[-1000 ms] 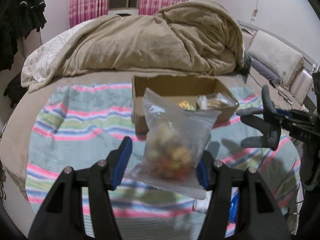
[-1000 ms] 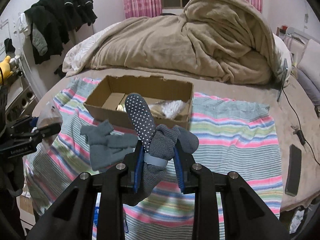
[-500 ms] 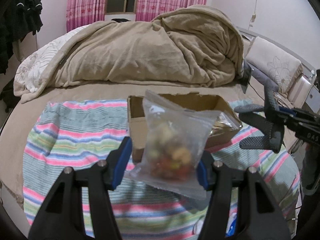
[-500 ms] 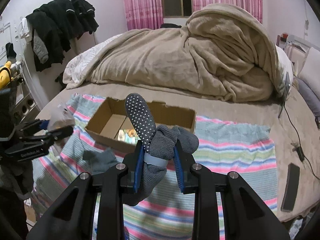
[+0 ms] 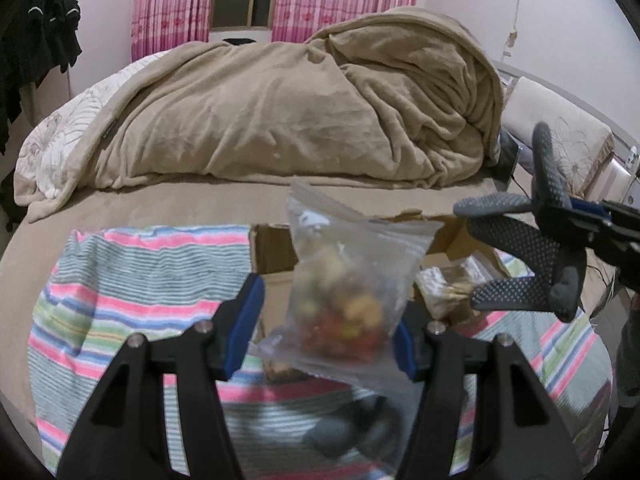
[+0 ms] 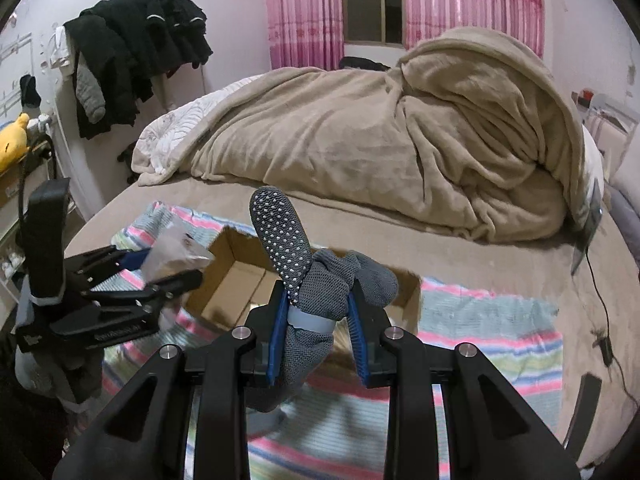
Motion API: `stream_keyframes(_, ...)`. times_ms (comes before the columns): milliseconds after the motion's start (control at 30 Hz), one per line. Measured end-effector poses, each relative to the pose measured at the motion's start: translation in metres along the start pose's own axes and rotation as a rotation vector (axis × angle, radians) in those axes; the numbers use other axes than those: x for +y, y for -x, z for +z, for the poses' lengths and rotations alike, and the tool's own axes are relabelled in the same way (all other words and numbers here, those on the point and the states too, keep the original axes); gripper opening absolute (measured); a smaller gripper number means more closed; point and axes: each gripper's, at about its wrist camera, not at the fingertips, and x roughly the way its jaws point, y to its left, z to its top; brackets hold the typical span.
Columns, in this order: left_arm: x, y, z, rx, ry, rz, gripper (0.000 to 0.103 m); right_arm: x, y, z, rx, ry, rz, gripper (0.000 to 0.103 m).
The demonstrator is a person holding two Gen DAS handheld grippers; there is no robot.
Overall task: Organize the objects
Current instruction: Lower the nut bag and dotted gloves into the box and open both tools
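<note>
L tool (image 5: 324,332) is clamped on a clear bag of mixed snacks (image 5: 352,292), held in the air just ahead of its fingers; cardboard box (image 5: 276,256) sits beyond & below the bag on the striped cloth (image 5: 132,280); R tool (image 6: 316,320) grips a bundle of grey dotted socks (image 6: 320,292) above the box (image 6: 236,280), to the L tool's right; beige blanket (image 6: 380,152) heaped further ahead on the bed.

grey white-dotted glove (image 6: 316,292), tan blanket (image 5: 288,112), pink curtains (image 6: 304,12) — towel (image 5: 132,280) striped pink, green, blue.
</note>
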Motion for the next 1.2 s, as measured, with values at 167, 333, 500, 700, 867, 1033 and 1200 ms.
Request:
stream_keyframes(167, 0.009, -0.026, 0.001, 0.028, 0.030, 0.012, 0.060, 0.004, -0.017, 0.007, 0.001, 0.007, 0.009, 0.030)
stream_keyframes(333, 0.022, -0.044, -0.006, 0.053, 0.068, 0.008, 0.060, 0.008, -0.044, 0.010, 0.026, 0.013, 0.025, 0.030)
stream_keyframes(500, 0.022, -0.050, -0.008, 0.054, 0.066, 0.012, 0.060, 0.013, -0.071, 0.005, 0.070, 0.005, 0.048, 0.030)
stream_keyframes(700, 0.023, -0.059, -0.010, 0.077, 0.088, 0.014, 0.067, 0.020, -0.098, 0.001, 0.106, 0.009, 0.075, 0.030)
stream_keyframes(867, 0.021, -0.060, -0.012, 0.073, 0.086, 0.040, 0.076, 0.019, -0.118, -0.005, 0.137, -0.004, 0.094, 0.032)
stream_keyframes(1033, 0.024, -0.052, -0.013, 0.047, 0.104, 0.055, 0.083, 0.012, -0.128, -0.005, 0.145, -0.027, 0.111, 0.042)
stream_keyframes(1200, 0.023, -0.046, -0.019, 0.048, 0.102, 0.056, 0.086, 0.006, -0.126, -0.007, 0.143, -0.048, 0.110, 0.052)
